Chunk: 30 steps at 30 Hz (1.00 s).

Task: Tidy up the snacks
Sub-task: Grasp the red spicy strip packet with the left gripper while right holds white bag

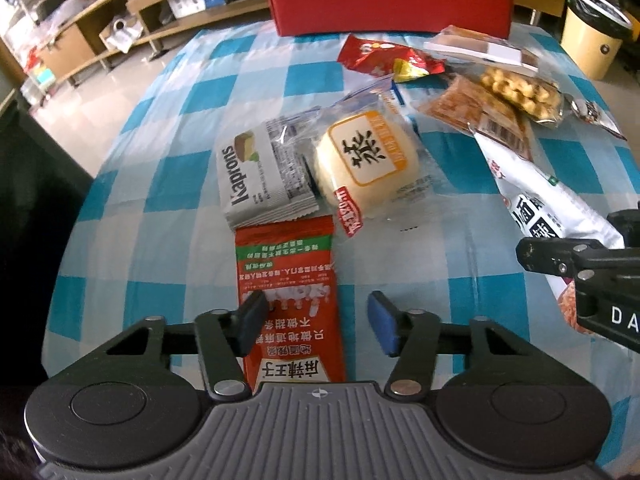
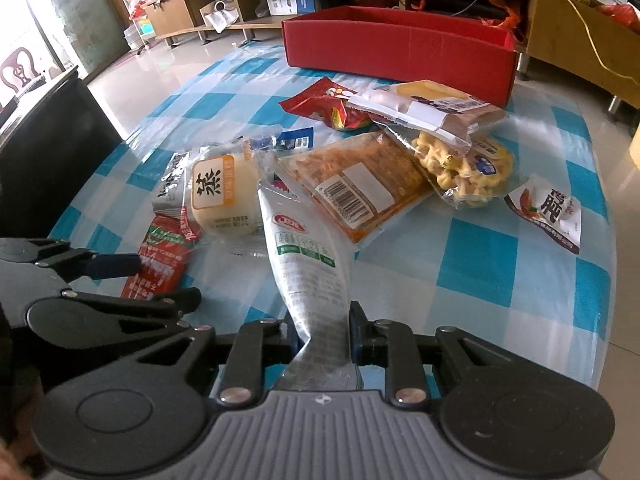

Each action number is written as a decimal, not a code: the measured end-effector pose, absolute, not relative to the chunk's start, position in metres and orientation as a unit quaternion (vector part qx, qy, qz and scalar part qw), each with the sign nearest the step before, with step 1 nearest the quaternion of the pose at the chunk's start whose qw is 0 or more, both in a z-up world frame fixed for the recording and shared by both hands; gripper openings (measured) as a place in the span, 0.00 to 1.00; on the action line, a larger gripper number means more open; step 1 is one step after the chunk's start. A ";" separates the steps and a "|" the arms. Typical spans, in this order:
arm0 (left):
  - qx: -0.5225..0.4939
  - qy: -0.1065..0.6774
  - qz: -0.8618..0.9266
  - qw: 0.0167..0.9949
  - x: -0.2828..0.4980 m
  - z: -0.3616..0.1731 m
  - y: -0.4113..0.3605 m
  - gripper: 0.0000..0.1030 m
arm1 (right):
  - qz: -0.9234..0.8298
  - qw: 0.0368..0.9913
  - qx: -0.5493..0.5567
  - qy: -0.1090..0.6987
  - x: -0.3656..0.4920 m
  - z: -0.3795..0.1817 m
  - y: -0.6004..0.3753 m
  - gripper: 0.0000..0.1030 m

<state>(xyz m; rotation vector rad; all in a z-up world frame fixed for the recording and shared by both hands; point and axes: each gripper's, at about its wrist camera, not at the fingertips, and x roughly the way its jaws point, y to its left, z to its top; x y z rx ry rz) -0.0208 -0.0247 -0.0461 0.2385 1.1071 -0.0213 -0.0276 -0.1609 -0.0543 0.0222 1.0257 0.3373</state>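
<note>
Left wrist view first: my left gripper [image 1: 316, 320] sits about half open over the red spicy-strip packet [image 1: 288, 304]. The left pad overlaps the packet's left edge, but the right pad is clear of it over bare tablecloth [image 1: 160, 184], so nothing's actually pinched. Just past the packet is the grey Kaprons wafer pack [image 1: 260, 176], and touching that on the right is the round steamed cake in clear wrap [image 1: 366, 160]. Further back there's a crumpled red snack bag [image 1: 384, 58] and the red box [image 1: 390, 6] at the far edge of the table. The right gripper [image 1: 532, 254] pokes in from the right edge, sitting on the long white pouch [image 1: 556, 204].

Right wrist view: my right gripper [image 2: 323, 334] is clamped tight on the near end of that white pouch, the foil twisted between the pads. The pouch's far end tucks under the orange barcode packet [image 2: 360, 184]. Behind that is a bag of yellow twisty snacks [image 2: 460, 168], with a flat white-and-tan pack [image 2: 424, 106] lying on top. A small white sachet with red print [image 2: 552, 212] sits apart on the right. The left gripper shows at the left edge, over the red packet.
</note>
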 end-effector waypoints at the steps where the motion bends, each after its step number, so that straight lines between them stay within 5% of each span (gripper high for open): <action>1: 0.116 0.523 -0.010 0.844 -0.021 -0.046 -0.026 0.54 | 0.160 0.858 0.012 0.488 -0.028 -0.054 -0.161 0.20; 15: 0.108 0.519 -0.023 0.848 -0.027 -0.039 -0.024 0.21 | 0.159 0.859 0.026 0.485 -0.039 -0.050 -0.170 0.20; 20: 0.060 0.533 -0.029 0.844 -0.023 -0.036 -0.009 0.21 | 0.160 0.858 0.030 0.488 -0.039 -0.051 -0.171 0.20; 26: 0.039 0.537 0.008 0.842 -0.017 -0.034 0.013 0.30 | 0.169 0.854 0.038 0.490 -0.036 -0.051 -0.171 0.20; 28: 0.027 0.542 0.021 0.840 -0.015 -0.034 0.018 0.51 | 0.174 0.854 0.039 0.489 -0.037 -0.050 -0.170 0.20; 29: 0.028 0.542 0.028 0.839 -0.015 -0.035 0.018 0.74 | 0.175 0.853 0.040 0.490 -0.037 -0.050 -0.170 0.20; 30: 0.038 0.540 0.034 0.840 -0.013 -0.036 0.016 0.80 | 0.176 0.853 0.041 0.490 -0.037 -0.050 -0.170 0.20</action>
